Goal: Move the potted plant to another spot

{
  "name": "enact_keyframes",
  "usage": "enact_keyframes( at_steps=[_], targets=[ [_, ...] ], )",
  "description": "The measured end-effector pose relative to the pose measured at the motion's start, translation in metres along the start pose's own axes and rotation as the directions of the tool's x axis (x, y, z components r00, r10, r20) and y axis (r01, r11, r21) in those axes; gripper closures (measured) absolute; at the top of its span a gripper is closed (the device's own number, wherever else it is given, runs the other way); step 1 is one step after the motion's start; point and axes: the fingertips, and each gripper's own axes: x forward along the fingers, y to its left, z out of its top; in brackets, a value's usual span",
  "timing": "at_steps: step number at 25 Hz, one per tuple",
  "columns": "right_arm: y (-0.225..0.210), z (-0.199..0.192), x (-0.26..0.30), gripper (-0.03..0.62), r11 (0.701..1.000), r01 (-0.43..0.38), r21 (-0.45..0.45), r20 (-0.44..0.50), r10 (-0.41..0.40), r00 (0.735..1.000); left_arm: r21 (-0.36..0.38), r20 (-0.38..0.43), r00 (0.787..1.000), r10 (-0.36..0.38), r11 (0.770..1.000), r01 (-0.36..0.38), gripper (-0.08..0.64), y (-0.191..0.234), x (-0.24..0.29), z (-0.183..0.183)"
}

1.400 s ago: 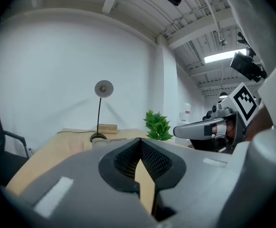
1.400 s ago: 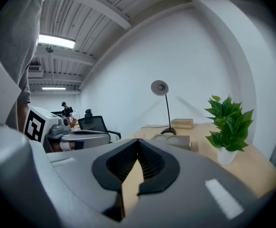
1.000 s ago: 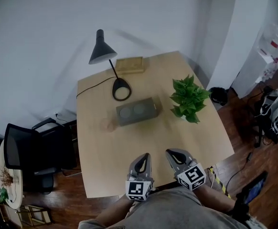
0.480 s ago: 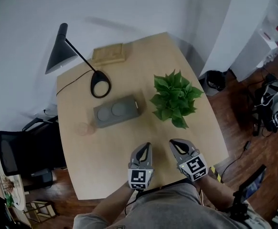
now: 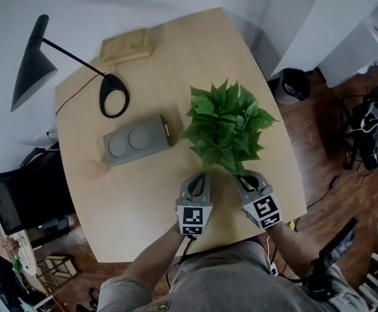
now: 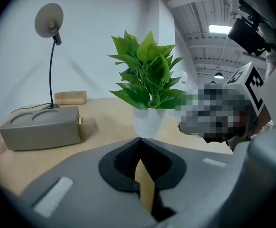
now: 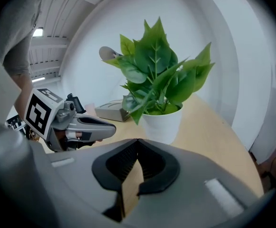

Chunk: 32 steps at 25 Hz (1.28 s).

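Leaves of the potted plant (image 5: 226,125) hide its pot from above, toward the table (image 5: 143,200)'s right edge. The left gripper (image 5: 199,177) and right gripper (image 5: 244,180) are closed and empty, seemingly just short of it.

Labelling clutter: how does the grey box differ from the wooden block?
The grey box is larger than the wooden block. The box has two round dips on top; the block is pale wood. The box lies beside the plant, the block at the table's far edge. Both lie flat.

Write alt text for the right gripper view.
A leafy potted plant in a white pot stands on a wooden table, just beyond the shut right tongs. The left tongs show at the left.
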Motion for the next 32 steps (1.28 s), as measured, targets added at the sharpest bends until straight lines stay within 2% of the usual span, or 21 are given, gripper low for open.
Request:
enact_keyframes(
  at_steps=[4,5,6,8,12,17,21,25,32],
  targets=[
    [-0.024,0.0,0.004,0.578,0.999,0.025,-0.045,-0.015,-0.025,1.0,0.065,-0.017,1.0,0.006,0.998,-0.005,0.555,0.003,0.019,0.003],
    [-0.031,-0.001,0.004,0.555,0.998,0.021,-0.056,-0.02,-0.022,1.0,0.084,-0.022,1.0,0.008,0.996,-0.006,0.555,0.003,0.024,0.004],
    [-0.037,-0.001,0.007,0.452,0.998,0.012,-0.069,-0.029,-0.014,0.999,0.102,-0.024,1.0,0.009,0.995,-0.006,0.555,0.004,0.029,0.005],
    [-0.045,-0.002,0.013,0.353,0.995,-0.016,-0.101,-0.048,0.011,0.999,0.14,-0.028,1.0,0.004,0.99,0.0,0.504,0.006,0.036,0.006],
    [-0.056,0.002,0.025,0.276,0.98,-0.096,-0.173,-0.064,0.086,0.994,0.224,-0.037,0.999,-0.032,0.974,0.04,0.412,0.006,0.05,0.011],
    [-0.058,0.011,0.042,0.21,0.946,-0.198,-0.257,-0.084,0.182,0.98,0.309,-0.061,0.988,-0.144,0.938,0.156,0.306,0.0,0.068,0.016],
    [-0.056,0.014,0.051,0.196,0.912,-0.27,-0.308,-0.111,0.247,0.963,0.379,-0.1,0.971,-0.217,0.894,0.239,0.245,-0.006,0.078,0.013],
    [-0.059,0.021,0.057,0.201,0.903,-0.271,-0.334,-0.107,0.25,0.962,0.454,-0.114,0.96,-0.254,0.847,0.278,0.25,-0.015,0.084,0.018],
    [-0.062,0.021,0.055,0.207,0.899,-0.264,-0.349,-0.105,0.243,0.964,0.445,-0.122,0.965,-0.232,0.856,0.263,0.258,-0.02,0.087,0.018]
  ],
)
